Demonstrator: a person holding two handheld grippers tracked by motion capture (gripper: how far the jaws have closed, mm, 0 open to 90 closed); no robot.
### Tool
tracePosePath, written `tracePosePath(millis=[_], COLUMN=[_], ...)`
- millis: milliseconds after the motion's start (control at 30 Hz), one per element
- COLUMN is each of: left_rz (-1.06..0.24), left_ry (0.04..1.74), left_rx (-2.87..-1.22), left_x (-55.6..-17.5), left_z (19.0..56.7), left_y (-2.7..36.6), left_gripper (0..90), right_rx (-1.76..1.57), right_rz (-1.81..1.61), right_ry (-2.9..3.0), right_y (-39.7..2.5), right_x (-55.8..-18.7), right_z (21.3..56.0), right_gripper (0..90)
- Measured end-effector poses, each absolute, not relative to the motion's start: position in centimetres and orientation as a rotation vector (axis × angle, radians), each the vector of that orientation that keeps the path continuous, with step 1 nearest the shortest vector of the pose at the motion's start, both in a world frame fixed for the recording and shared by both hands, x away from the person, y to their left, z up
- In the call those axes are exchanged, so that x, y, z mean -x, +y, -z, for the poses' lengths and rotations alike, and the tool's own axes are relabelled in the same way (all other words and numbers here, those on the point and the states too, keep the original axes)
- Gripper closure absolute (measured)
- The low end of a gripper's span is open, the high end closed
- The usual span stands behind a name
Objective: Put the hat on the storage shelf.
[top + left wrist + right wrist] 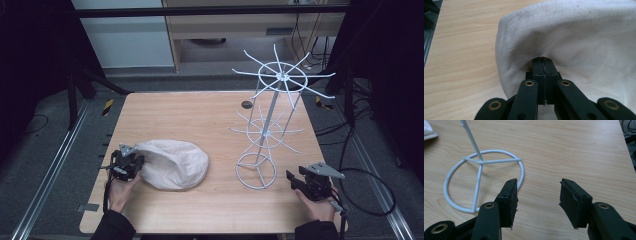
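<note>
Right, my left gripper (pixel 134 161) is pinched tight on the edge of the cloth (pixel 175 163); in the left gripper view the jaws meet with a fold of the cloth (pixel 574 37) nipped between their tips. The cloth lies in a rumpled off-white heap on the table (pixel 200 120), at its near left part, and bulges away from the gripper toward the middle. My right gripper (pixel 296 181) sits low at the near right corner, jaws spread wide and holding nothing. In the right gripper view it (pixel 537 200) hovers over bare wood just beside the ring base of the rack (pixel 484 182), the left jaw overlapping the ring's edge. The rack (pixel 272 115) stands upright, well apart from the cloth, between the two grippers.
</note>
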State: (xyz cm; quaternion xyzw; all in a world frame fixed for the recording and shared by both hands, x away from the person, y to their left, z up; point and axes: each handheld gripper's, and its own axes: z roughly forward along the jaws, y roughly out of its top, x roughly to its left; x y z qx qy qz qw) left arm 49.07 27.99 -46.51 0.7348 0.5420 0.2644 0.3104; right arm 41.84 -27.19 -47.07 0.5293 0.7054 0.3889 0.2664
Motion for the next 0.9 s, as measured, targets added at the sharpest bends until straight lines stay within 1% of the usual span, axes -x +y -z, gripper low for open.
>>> tracePosePath(millis=[33,167,267,333,400,500,633,733,900], left_rz=[-0.697,-0.691,-0.675,-0.666,-0.689,-0.708,-0.703,-0.709,-0.68], left_ry=[1.431,1.431,1.408,1.36,1.299,1.198,1.1,1.053,1.055], left_rx=[-1.931,-1.915,-1.886,-1.861,-1.86,-1.835,-1.839,-1.885,-1.916], left_x=[-49.7,-50.0,-49.0,-47.8,-46.7,-45.3,-44.7,-45.1,-46.6], left_z=[46.6,46.6,45.8,44.8,43.7,41.7,40.4,40.3,40.6], left_y=[28.0,28.1,28.3,28.1,27.6,25.9,22.9,20.3,17.1], left_gripper=[90.0,90.0,90.0,90.0,90.0,90.0,90.0,90.0,90.0], right_rx=[-1.429,-1.421,-1.425,-1.421,-1.422,-1.419,-1.42,-1.41,-1.399], right_rz=[-1.048,-1.046,-1.051,-1.052,-1.057,-1.056,-1.06,-1.075,-1.068], right_ry=[1.904,1.901,1.896,1.895,1.893,1.891,1.887,1.889,1.888], right_y=[-27.2,-27.2,-27.3,-27.3,-27.3,-27.3,-27.2,-27.2,-27.2], right_x=[-41.8,-41.9,-41.8,-41.8,-41.8,-41.8,-41.8,-41.8,-41.8], right_z=[47.1,47.1,47.1,47.0,47.0,47.0,47.0,47.0,47.0], right_gripper=[48.3,48.3,48.3,48.3,48.2,47.8,47.6,47.3,47.3])
